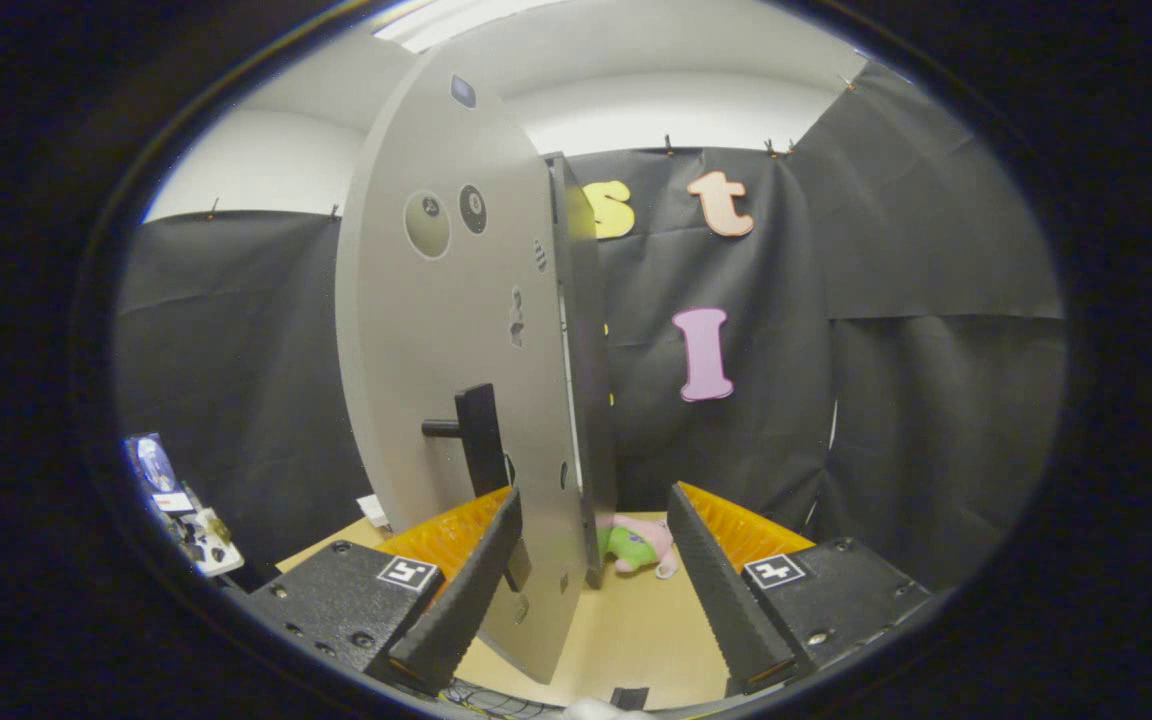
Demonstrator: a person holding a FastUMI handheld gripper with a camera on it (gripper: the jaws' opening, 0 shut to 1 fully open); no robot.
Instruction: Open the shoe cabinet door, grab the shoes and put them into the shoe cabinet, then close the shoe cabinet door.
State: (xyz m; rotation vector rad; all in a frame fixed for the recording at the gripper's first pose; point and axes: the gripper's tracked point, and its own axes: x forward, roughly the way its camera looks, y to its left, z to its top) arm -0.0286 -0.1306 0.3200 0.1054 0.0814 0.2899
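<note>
Tool [591,560] is wide open, gripping nothing. The grey shoe cabinet door [446,380] stands swung open, its lower edge sitting between the two fingers, close to the left finger [466,590]; contact can't be told. Its dark bar handle [471,435] sits just above the left finger. Beyond the fingers a green-and-pink plush toy [636,545] lies on the wooden counter [626,630], just beside the cabinet edge.

The gripper [591,560] has its fingers spread wide around the grey cabinet door's [456,350] edge; beyond them, a plush toy [639,545] lies on the wooden floor [626,630].
</note>
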